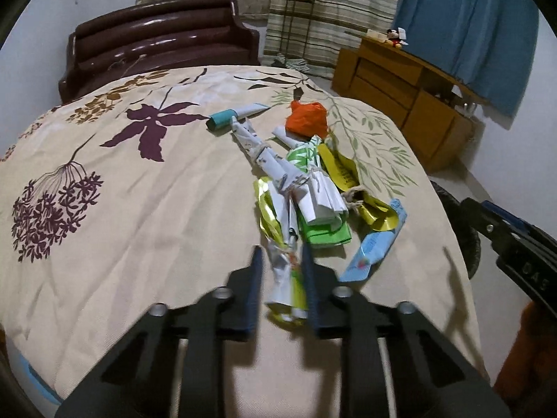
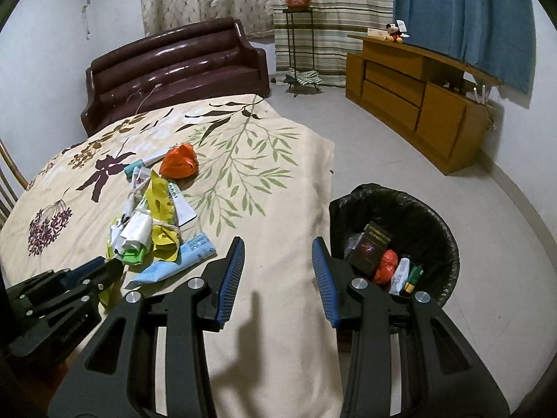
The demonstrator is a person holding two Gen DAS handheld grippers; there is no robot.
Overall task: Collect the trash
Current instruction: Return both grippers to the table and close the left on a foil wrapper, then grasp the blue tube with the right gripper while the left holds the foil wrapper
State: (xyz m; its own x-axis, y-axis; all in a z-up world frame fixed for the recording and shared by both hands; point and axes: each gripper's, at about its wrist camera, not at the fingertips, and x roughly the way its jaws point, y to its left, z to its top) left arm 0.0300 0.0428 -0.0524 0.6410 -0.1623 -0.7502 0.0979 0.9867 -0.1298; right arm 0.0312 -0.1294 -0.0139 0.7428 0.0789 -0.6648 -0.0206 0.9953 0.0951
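Gripping a crumpled white-and-yellow wrapper [image 1: 287,278], the left gripper [image 1: 282,261] sits at the bottom centre of the left wrist view, its pads pressed on either side of the paper. The grasp is taken at the near end of the litter, probably because that piece lies closest to the table [image 1: 139,209] edge and can be lifted without disturbing the rest.

The right gripper [image 2: 276,271], bottom centre of the right wrist view, stands part open with nothing between its blue pads. It hovers over the bare cloth between the litter and the bin [image 2: 442,216], which suggests it is kept free for the next pick.

The bin stands on the floor at the lower right of the right wrist view, just beside the table edge. This placement keeps each transfer short. A black liner covers its rim, and it already holds a dark box [image 2: 370,252], an orange wad and some small packs.

The remaining trash pile [image 1: 313,188] lies mid-frame in the left wrist view: string-tied paper rolls, a green wrapper, yellow wrappers and a pale blue packet [image 1: 374,247], all touching or overlapping. Because they overlap, lifting one piece may drag a neighbour.

Beyond the pile sit an orange bag [image 1: 308,118] and a teal tube [image 1: 222,120], slightly apart from the rest.

Farther back, in the upper frame, are a sofa [image 1: 160,45], a cabinet [image 1: 400,90] and curtains.

Judged from the bin contents and the pile, the task is partly done.
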